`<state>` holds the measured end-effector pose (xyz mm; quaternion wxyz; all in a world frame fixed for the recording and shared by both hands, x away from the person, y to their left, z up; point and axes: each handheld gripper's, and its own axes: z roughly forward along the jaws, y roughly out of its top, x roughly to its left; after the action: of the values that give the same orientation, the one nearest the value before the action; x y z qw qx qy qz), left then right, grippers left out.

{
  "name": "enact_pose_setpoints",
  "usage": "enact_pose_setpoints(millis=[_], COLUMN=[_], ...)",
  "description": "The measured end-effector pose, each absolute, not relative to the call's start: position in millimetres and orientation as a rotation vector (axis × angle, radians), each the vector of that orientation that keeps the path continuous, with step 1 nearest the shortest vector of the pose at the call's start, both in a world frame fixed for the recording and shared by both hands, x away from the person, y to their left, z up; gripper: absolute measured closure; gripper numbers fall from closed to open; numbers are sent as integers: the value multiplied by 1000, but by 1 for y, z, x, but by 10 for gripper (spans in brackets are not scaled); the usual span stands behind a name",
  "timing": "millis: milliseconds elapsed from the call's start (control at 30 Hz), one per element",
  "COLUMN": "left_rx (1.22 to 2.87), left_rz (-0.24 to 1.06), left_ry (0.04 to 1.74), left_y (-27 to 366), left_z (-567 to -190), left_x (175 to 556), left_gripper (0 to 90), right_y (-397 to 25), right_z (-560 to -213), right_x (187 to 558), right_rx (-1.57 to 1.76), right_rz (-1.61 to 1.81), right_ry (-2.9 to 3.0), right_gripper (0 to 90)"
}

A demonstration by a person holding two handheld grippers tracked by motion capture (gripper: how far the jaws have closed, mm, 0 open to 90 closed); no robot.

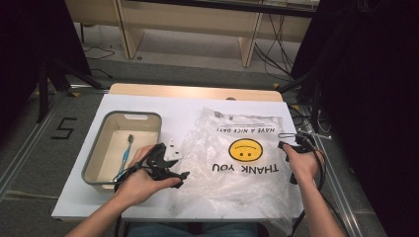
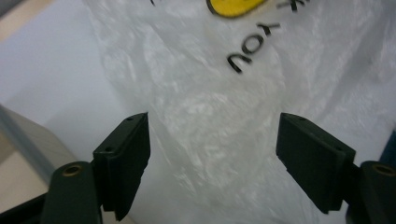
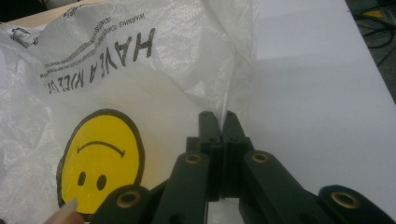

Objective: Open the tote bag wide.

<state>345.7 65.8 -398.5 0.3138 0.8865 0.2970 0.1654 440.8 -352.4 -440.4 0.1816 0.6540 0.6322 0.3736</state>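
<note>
left of your left gripper (image 1: pixel 173 165) sits the bin (image 1: pixel 99 143), a toothbrush (image 1: pixel 127 150) lying inside. that gripper hangs released, jaws wide apart over the bag (image 1: pixel 237 163) (nothing between them but crinkled plastic below). your right gripper (image 3: pixel 219 122) is clenched on the bag's right edge, a fold of film rising from its tips, the smiley (image 3: pixel 100 161) just to its left.
</note>
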Motion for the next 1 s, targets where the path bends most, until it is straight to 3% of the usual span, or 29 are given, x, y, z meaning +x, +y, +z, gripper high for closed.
enact_pose_setpoints(millis=[267, 333, 367, 400, 467, 500, 600, 633, 867, 1000], left_rx=[2597, 2648, 2675, 2699, 2679, 2684, 2678, 2671, 2667, 2640], left_rz=[384, 353, 335, 326, 315, 329, 331, 307, 296, 316], left_ry=[825, 827, 820, 812, 833, 830, 845, 847, 856, 896], left_y=[28, 22, 19, 18, 18, 19, 20, 20, 15, 17], left_z=[-445, -457, -462, -465, -465, -463, -464, -464, -464, -464], left_x=[357, 358, 358, 358, 359, 360, 364, 365, 369, 376], left_gripper=[223, 239, 259, 259, 357, 357, 524, 524, 840, 890], right_y=[-357, -357, -356, -356, -357, -357, -364, -364, -385, -381], right_z=[-441, -441, -439, -439, -433, -433, -423, -423, -403, -412], right_x=[441, 439, 436, 436, 428, 428, 414, 414, 389, 379], right_rx=[1872, 1839, 1813, 1813, 1720, 1720, 1583, 1583, 1480, 1496], right_rz=[1027, 996, 993, 993, 986, 986, 1026, 1026, 1007, 1022], right_ry=[1794, 1836, 1887, 1887, 1943, 1943, 1978, 1978, 1941, 2055], right_gripper=[900, 821, 690, 690, 557, 557, 469, 469, 453, 448])
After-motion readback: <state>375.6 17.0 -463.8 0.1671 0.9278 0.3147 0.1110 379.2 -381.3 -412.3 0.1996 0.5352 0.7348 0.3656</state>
